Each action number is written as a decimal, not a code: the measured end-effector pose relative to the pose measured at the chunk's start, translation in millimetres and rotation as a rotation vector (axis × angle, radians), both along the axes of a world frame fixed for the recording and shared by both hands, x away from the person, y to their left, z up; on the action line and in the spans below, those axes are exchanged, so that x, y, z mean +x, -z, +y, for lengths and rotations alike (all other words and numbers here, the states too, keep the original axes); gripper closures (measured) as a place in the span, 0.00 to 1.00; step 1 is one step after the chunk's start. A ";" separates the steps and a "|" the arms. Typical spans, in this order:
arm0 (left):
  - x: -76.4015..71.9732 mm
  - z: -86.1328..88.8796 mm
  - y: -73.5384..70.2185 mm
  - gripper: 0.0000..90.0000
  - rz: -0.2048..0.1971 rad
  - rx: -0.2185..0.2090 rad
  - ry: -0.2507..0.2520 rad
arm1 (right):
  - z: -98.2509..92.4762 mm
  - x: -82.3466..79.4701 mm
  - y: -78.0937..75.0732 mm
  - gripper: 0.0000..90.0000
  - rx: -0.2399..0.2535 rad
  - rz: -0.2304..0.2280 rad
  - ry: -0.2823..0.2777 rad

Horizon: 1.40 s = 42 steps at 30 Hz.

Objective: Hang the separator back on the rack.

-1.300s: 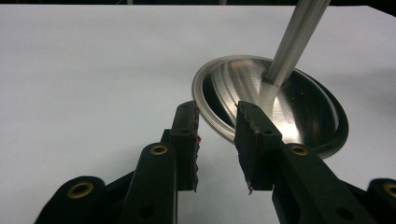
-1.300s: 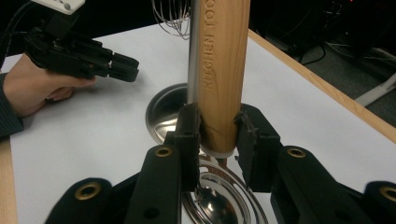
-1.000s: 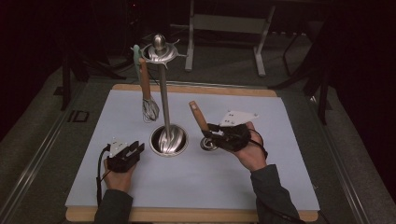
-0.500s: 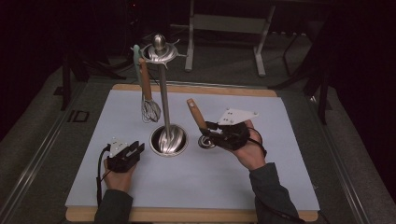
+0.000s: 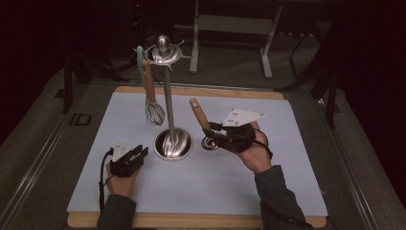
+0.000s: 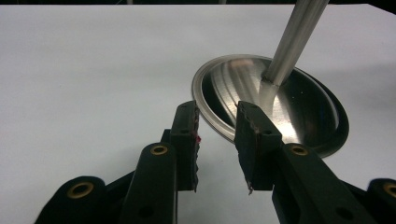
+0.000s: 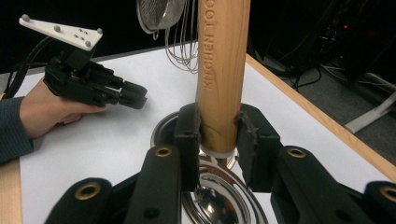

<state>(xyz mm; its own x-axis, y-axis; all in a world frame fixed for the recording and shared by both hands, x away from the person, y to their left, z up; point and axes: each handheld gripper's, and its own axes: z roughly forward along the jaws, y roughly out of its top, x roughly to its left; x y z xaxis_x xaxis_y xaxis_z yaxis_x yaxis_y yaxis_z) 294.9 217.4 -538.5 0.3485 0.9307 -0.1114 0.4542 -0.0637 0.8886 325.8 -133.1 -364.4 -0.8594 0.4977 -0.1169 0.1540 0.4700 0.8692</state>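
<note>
1. Right claw (image 7: pixel 218 135) clamps the wooden handle of a ladle (image 5: pixel 203 124) – bowl low over the bench (image 5: pixel 287 182), just right of the stand (image 5: pixel 168 96).
2. Raise it steadily – handle upright, toward a free hook beside the whisk (image 5: pixel 153 112).
3. Left claw (image 6: pixel 217 140) empty, jaws apart, near the stand's base (image 6: pixel 303 107).

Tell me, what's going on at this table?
A person works with a gripper in each hand. The right gripper is shut on the wooden handle of a ladle, whose bowl is down near the mat, beside the rack. A whisk hangs from the rack's top. The left gripper rests open on the mat, pointing at the rack's base, holding nothing.
</note>
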 end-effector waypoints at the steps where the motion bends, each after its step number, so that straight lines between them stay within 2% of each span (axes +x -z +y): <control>1: 0.0 -0.1 0.0 0.77 0.000 0.000 0.000 | 0.2 -0.1 -0.8 0.79 0.001 -0.002 0.000; 18: 0.2 -0.4 0.0 0.77 0.001 0.000 0.001 | 9.7 -2.1 -17.4 0.79 0.029 -0.035 -0.019; 42: 0.4 -1.1 0.0 0.77 0.003 0.003 0.000 | 18.3 -5.8 -34.9 0.79 0.079 -0.058 -0.043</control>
